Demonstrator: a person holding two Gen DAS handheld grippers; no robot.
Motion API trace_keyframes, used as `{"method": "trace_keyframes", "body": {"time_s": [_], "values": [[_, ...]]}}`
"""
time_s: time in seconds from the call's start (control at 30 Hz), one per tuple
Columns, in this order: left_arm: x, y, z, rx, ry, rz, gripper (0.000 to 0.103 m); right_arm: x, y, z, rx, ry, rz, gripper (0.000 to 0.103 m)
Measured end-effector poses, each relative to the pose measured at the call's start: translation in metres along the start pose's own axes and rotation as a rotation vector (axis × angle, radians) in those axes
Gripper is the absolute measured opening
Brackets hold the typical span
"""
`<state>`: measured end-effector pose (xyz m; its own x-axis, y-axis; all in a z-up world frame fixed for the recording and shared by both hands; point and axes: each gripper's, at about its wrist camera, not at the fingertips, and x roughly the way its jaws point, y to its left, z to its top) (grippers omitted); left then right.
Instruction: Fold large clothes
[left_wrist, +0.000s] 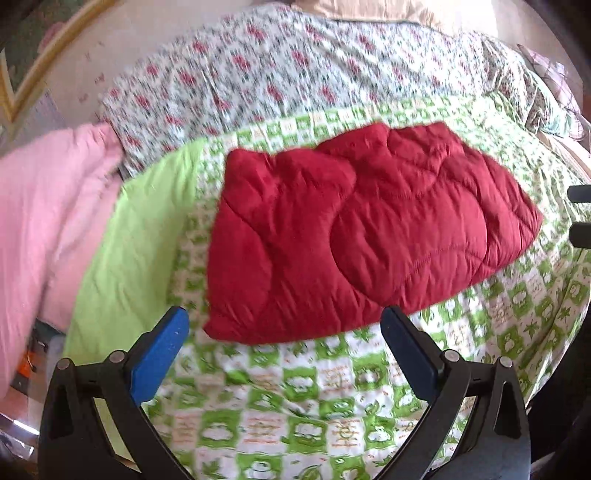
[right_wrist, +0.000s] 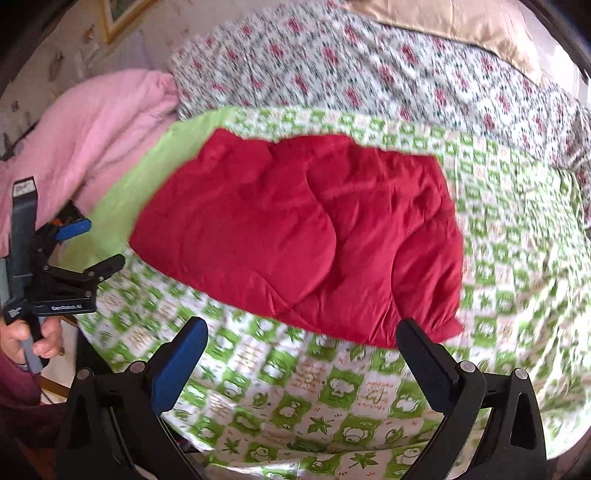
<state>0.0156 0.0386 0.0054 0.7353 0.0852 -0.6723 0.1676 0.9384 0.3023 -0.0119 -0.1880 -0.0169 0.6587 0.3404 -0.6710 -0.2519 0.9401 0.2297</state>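
Observation:
A red quilted jacket (left_wrist: 354, 225) lies folded into a compact block on the green and white patterned bedspread (left_wrist: 295, 406). It also shows in the right wrist view (right_wrist: 303, 236). My left gripper (left_wrist: 284, 325) is open and empty, just short of the jacket's near edge. My right gripper (right_wrist: 301, 338) is open and empty, above the bedspread in front of the jacket's near edge. The left gripper (right_wrist: 92, 243) also shows at the left of the right wrist view, held in a hand, beside the bed's edge.
A pink blanket (left_wrist: 48, 221) is heaped to the left of the bed. A floral quilt (left_wrist: 277, 74) lies behind the jacket. A beige pillow (right_wrist: 461, 26) sits at the far back. A plain lime green strip (left_wrist: 136, 240) borders the bedspread at left.

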Motion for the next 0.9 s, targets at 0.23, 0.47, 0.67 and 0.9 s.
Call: {"method": "trace_keyframes", "body": {"time_s": [0.23,0.47,0.67,0.9], "values": [[0.019,-0.008,0.013,-0.008,0.044,-0.010,0.103,0.006,-0.001,0.014,-0.042,0.007,-0.004,0.103],[0.049,-0.020,0.028,-0.009,0.093,-0.009,0.103,0.044,-0.010,0.015,-0.021,0.067,-0.006,0.103],[0.062,-0.023,0.039,-0.011,0.105,-0.018,0.103,0.060,-0.021,0.020,-0.001,0.092,-0.009,0.103],[0.068,-0.027,0.044,0.001,0.110,-0.021,0.103,0.069,-0.030,0.029,0.006,0.100,-0.015,0.103]]}}
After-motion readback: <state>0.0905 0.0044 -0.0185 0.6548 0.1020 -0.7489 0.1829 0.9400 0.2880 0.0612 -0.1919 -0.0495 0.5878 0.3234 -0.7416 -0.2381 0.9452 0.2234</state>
